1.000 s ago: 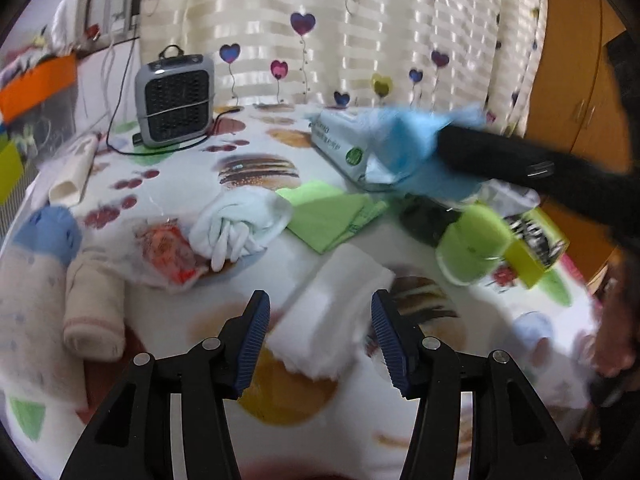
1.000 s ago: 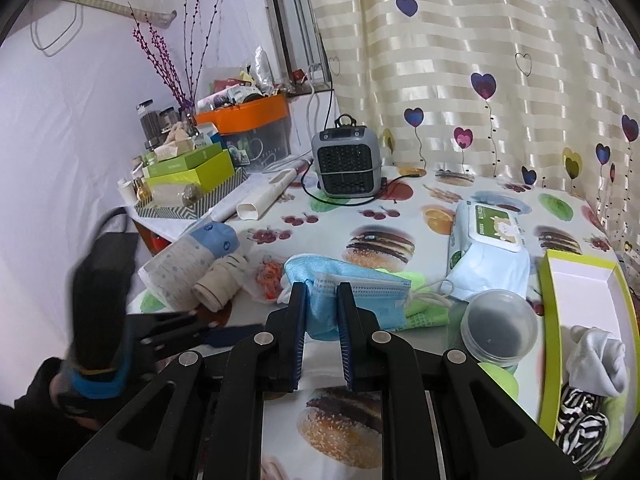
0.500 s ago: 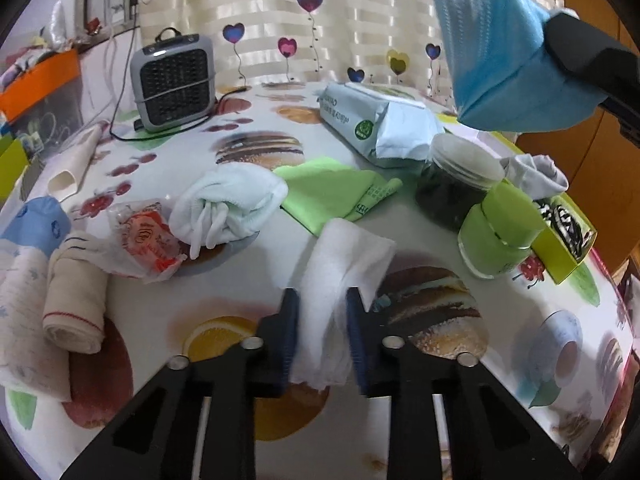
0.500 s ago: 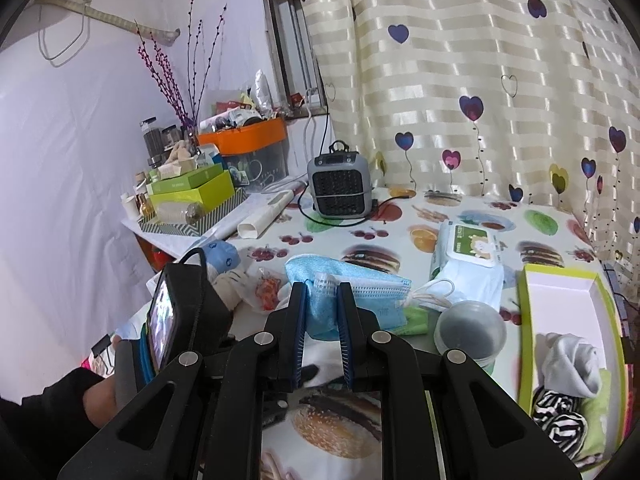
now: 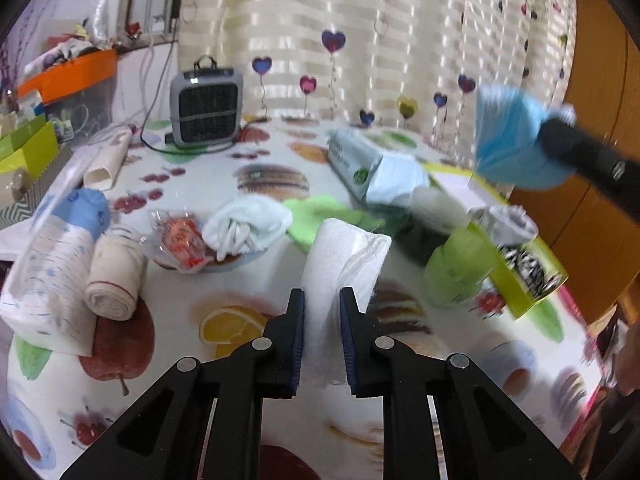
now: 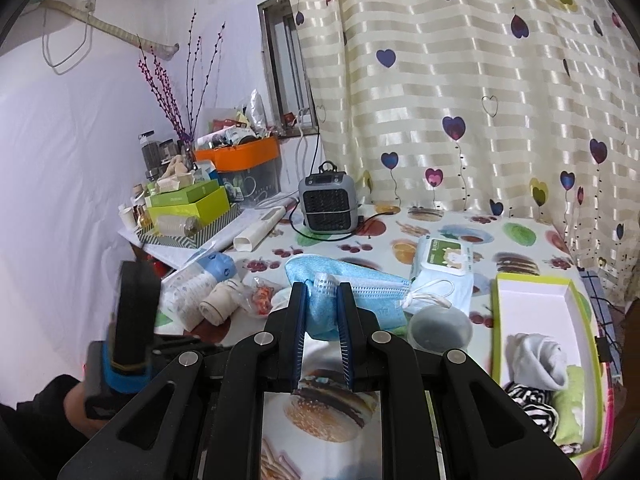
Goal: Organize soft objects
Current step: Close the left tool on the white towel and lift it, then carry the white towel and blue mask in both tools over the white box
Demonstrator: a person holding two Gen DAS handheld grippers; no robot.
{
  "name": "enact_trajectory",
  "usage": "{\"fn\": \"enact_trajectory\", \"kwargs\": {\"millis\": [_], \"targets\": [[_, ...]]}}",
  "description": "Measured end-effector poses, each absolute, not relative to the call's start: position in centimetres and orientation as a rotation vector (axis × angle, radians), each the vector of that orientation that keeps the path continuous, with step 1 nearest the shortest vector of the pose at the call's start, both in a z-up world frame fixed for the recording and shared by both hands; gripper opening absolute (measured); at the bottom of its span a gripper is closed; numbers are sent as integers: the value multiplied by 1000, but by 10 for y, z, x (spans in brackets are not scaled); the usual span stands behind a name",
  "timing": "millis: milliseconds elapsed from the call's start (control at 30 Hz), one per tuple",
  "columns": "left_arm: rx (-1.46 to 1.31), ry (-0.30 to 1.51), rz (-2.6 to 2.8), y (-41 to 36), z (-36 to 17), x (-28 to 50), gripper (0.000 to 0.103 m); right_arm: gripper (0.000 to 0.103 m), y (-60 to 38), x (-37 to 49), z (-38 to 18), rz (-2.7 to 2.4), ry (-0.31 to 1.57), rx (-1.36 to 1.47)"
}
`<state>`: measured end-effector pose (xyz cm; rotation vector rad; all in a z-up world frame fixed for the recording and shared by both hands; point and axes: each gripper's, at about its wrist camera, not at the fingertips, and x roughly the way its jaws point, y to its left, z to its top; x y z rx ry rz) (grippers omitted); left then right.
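Left tongs (image 5: 322, 312) are clamped on a white cloth (image 5: 344, 256) lifted off the worktop (image 5: 224, 292). Right tongs (image 6: 322, 308) pinch a blue mask (image 6: 348, 292) in the air. Farther right, a green box (image 6: 536, 292) holds rolled socks (image 6: 536, 356). A heater (image 6: 329, 208) stands by the curtain (image 6: 460, 80).

A heater (image 6: 329, 203) stands at the back of the table (image 6: 440, 224). In front of it lies a wipes pack (image 6: 444, 256), with a face mask (image 6: 440, 294) against the pack's near side. Right of the pack sits an open box (image 6: 536, 292) holding rolled socks (image 6: 536, 354). Left of the heater lies a paper roll (image 6: 258, 234).
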<state>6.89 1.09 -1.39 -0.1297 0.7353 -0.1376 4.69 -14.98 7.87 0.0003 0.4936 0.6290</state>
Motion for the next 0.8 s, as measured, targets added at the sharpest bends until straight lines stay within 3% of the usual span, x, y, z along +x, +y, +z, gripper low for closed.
{"fn": "enact_trajectory", "kwargs": {"millis": [800], "targets": [[-174,667,-237,-27,27,66,16,16,-188,45,80,555,480,17]]}}
